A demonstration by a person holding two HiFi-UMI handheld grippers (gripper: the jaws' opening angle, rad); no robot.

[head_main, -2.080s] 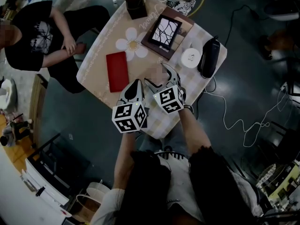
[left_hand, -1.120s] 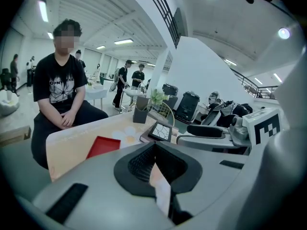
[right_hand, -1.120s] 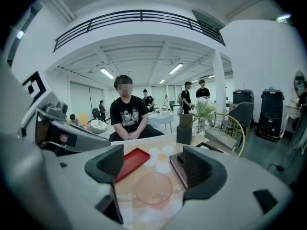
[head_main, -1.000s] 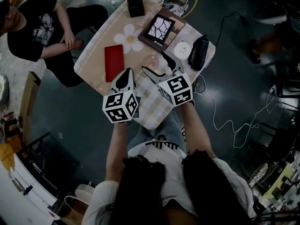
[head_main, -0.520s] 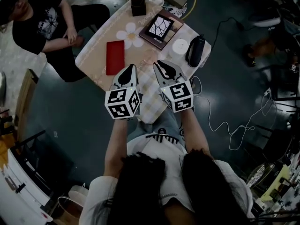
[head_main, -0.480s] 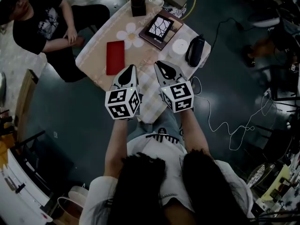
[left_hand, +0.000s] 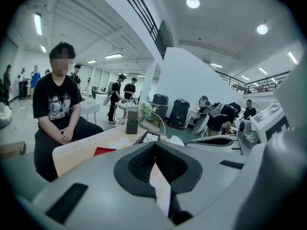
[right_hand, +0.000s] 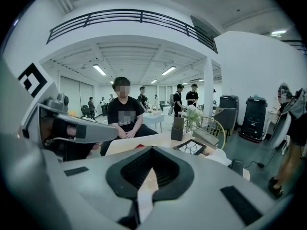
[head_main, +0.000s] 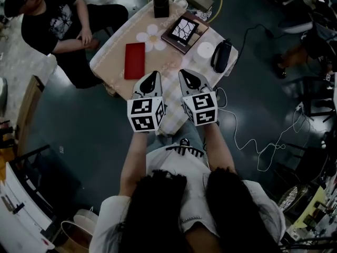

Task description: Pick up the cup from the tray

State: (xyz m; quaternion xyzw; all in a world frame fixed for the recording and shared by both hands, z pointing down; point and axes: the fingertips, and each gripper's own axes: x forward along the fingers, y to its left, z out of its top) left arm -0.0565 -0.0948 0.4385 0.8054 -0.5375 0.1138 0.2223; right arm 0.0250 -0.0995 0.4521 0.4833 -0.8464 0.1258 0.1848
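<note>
A white round cup (head_main: 205, 50) stands on the beige table (head_main: 116, 57), just right of the dark patterned tray (head_main: 182, 30) and not on it. The cup also shows in the left gripper view (left_hand: 175, 140) and the right gripper view (right_hand: 229, 155). My left gripper (head_main: 153, 76) hangs over the table's near edge, shut, with nothing between its jaws. My right gripper (head_main: 185, 73) is beside it, also shut and empty, well short of the cup. Both point toward the table's far side. The left gripper (left_hand: 155, 148) and right gripper (right_hand: 150, 153) hold nothing in their own views.
On the table lie a red book (head_main: 135, 60), a black speaker (head_main: 221, 56) and a dark box (head_main: 161, 4). A seated person in a black shirt (head_main: 52, 20) is at the table's left. A white cable (head_main: 247, 141) trails on the floor at right.
The right gripper's jaws, open a second ago, have closed on nothing. Both grippers have drawn back from the middle of the table to its near edge.
</note>
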